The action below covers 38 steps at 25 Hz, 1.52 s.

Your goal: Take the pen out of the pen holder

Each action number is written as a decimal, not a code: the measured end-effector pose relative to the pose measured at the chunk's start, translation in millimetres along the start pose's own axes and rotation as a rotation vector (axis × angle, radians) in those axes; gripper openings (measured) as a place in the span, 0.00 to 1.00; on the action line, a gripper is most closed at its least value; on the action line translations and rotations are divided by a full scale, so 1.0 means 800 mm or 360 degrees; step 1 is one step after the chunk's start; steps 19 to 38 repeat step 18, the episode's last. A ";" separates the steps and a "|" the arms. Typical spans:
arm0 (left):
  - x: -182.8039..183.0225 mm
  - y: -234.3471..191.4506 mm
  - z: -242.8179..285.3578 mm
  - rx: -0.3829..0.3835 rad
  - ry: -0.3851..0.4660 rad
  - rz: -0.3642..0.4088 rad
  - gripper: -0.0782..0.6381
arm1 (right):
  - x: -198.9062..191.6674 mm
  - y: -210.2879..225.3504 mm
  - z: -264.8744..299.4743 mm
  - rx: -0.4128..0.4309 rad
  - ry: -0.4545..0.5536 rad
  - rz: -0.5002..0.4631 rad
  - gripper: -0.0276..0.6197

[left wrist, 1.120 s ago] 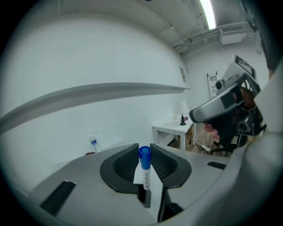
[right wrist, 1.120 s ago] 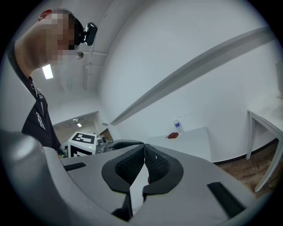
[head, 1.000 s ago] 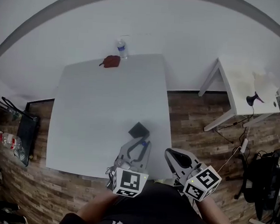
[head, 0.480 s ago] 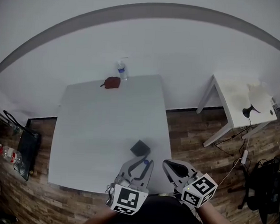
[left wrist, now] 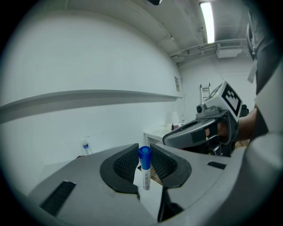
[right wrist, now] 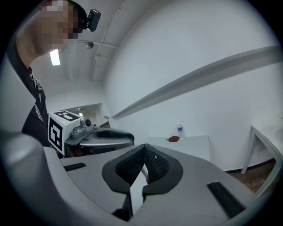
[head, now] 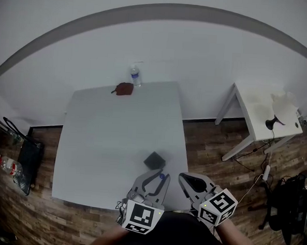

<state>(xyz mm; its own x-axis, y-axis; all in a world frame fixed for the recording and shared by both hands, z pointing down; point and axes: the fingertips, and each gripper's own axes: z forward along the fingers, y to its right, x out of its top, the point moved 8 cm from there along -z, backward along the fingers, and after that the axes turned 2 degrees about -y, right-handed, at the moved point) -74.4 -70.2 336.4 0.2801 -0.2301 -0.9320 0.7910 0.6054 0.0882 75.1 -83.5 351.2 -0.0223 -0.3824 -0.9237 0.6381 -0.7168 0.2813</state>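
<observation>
Raised a little since a second ago, the left gripper (head: 157, 176) is now held back from the small black square pen holder (head: 155, 160), which its jaws were right against before. At the far edge of the white square worktop (head: 106, 137) a small dark-red object (head: 125, 88) lies just beside a clear plastic water bottle (head: 135, 76), which stands upright. Nearer the front edge, the pen holder is seen well apart from both. Just in front of the holder, a white pen with a blue cap (left wrist: 144, 167) is clamped between the left gripper's ribbed pads, cap upward, its lower end hanging free above the worktop. To the right, the right gripper (right wrist: 144, 149) is held beside the left one over the front edge, its jaws closed tip to tip with nothing between them. Further right, a small white side table (head: 257, 115) stands on the wood-plank floor (head: 214, 144).
</observation>
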 end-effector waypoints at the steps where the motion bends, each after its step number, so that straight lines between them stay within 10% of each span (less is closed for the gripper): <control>1: 0.000 0.001 0.000 -0.0002 0.0000 -0.0001 0.22 | 0.000 0.000 0.000 -0.0001 0.0000 -0.0002 0.06; 38: 0.000 0.007 -0.002 -0.0018 0.0017 -0.0001 0.22 | -0.001 -0.005 -0.005 -0.0007 0.0008 -0.0017 0.06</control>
